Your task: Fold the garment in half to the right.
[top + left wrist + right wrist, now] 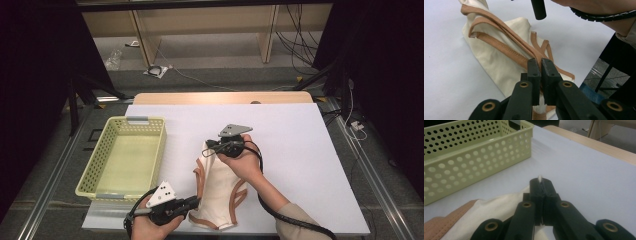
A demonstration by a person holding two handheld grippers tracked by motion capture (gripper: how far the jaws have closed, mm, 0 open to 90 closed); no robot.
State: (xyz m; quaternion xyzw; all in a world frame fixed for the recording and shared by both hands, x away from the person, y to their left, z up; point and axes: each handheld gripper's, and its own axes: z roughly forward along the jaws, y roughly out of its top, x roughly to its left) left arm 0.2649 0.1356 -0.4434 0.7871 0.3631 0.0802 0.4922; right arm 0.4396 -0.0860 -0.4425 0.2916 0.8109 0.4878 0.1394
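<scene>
Cream cloth garment with tan-brown trim (220, 192), pinched at both ends, lies right of the basket.

Its long axis runs from the near edge of the white table sheet (300, 150) toward the middle. The left gripper (194, 202), by the near edge, is clamped on the tan trim at the near end; the right gripper (207, 146) is clamped on a cream fold at the far end. The pale yellow-green perforated plastic basket (100, 165) stands just to the left, along the sheet's left edge, nearer the left gripper's side, so any transfer likely runs leftward.
</scene>
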